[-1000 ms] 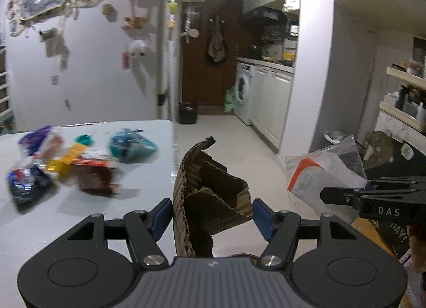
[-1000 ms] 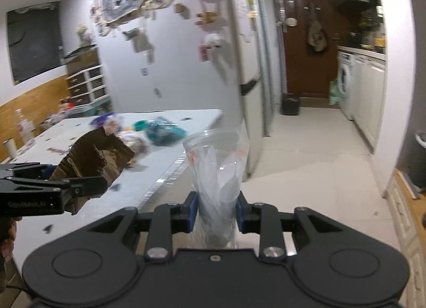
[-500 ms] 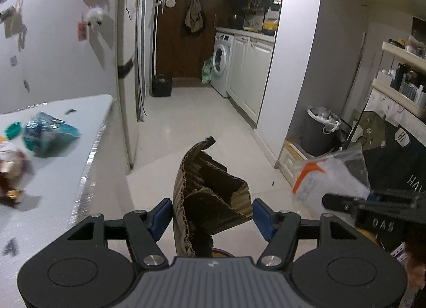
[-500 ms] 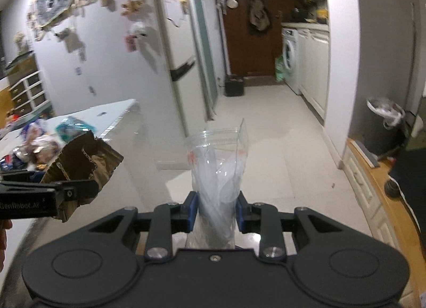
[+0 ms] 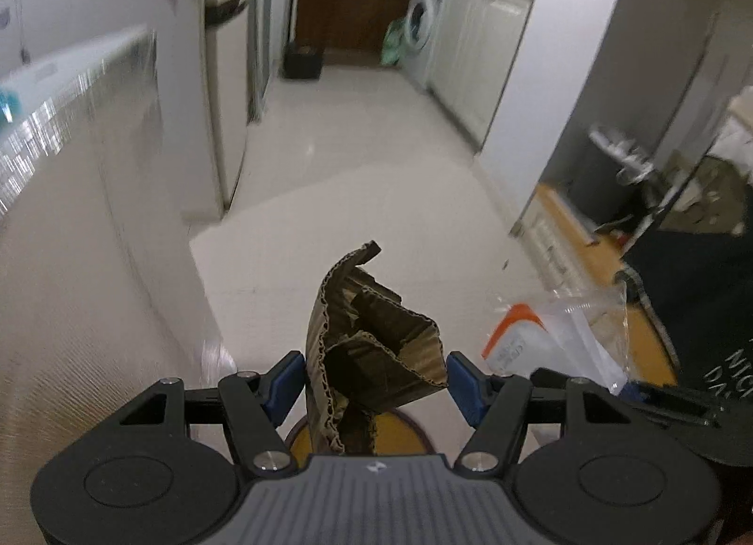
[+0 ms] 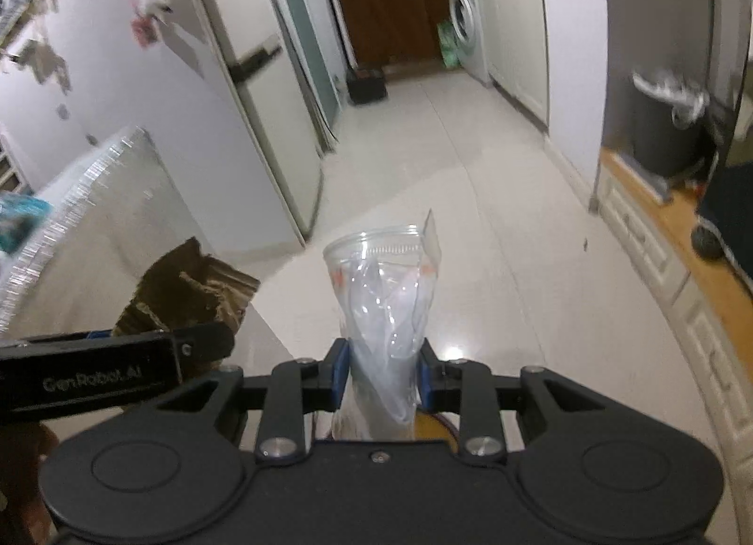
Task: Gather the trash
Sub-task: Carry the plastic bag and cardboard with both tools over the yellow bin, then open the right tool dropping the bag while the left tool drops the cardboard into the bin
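Note:
My left gripper (image 5: 375,382) is shut on a crumpled piece of brown corrugated cardboard (image 5: 372,352), which sticks up between its blue pads. My right gripper (image 6: 383,375) is shut on a clear plastic zip bag (image 6: 388,291) that stands up from the pads with its mouth open. In the left wrist view the same bag (image 5: 550,338), with its orange mark, shows low on the right. From the right wrist view the cardboard (image 6: 193,295) and the left gripper's finger (image 6: 117,368) lie to the left. A yellow round thing (image 5: 400,434) with a dark rim shows just below both grippers.
A white table's edge (image 6: 75,206) with a teal wrapper (image 6: 19,215) runs along the left. A fridge (image 6: 254,88) stands beyond it. The pale tiled floor (image 5: 357,178) stretches ahead to a washing machine (image 5: 421,41). A dark bin with a white liner (image 6: 668,126) sits at the right by a wooden ledge.
Both grippers have swung right, away from the table, and dipped toward the floor, still holding the cardboard and the bag. The table's trash has slid out of view; the yellow round thing has appeared below.

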Demonstrator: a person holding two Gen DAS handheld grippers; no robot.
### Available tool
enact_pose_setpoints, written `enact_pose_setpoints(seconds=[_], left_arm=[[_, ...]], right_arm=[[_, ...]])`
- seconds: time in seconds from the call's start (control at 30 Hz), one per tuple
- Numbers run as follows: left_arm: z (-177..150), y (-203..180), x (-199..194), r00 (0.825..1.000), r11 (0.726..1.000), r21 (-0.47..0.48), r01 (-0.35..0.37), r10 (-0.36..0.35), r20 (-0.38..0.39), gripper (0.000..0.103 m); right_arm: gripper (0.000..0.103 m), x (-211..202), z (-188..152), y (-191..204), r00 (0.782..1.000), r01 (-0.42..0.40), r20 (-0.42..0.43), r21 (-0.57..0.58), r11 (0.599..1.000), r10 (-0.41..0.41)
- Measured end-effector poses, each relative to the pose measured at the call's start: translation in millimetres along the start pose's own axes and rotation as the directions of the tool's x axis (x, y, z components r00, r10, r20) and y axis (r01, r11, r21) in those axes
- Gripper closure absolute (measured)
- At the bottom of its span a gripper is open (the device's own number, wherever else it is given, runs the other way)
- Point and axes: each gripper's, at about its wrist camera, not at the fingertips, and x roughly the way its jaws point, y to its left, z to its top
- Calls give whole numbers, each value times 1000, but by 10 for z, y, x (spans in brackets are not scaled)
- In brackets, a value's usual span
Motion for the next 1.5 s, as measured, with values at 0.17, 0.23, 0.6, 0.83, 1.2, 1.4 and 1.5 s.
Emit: enact_pose_setpoints(seconds=[0.17, 0.23, 0.6, 0.83, 1.2, 1.4, 1.5], left_arm=[[-148, 115, 566, 994, 1000, -18, -22, 20, -105, 37], [-228, 153, 760, 990, 999, -24, -28, 25, -140, 37], [-702, 336, 1463, 959, 997, -83, -7, -17, -285, 37], [-825, 516, 1717, 942, 994, -102, -26, -9, -335, 37], [-868, 680, 1917, 929, 992, -121, -36, -12, -370, 36], [-869, 677, 1977, 927, 992, -128, -19, -31, -375, 34], [-868, 662, 1981, 928, 992, -129, -10, -39, -370, 30]], right_arm=[[73, 559, -268, -132, 993, 34, -115, 38, 999, -29], [73, 738, -387, -208, 988, 45, -152, 56, 997, -36], [72, 1334, -698, -450, 960, 88, -274, 101, 991, -57], [70, 1581, -732, -400, 955, 54, -296, 101, 993, -21], [52, 1794, -745, -364, 949, -4, -313, 102, 995, 36], [42, 1820, -789, -403, 936, 25, -352, 43, 999, -8], [40, 1822, -801, -477, 928, 48, -370, 23, 999, -36]])
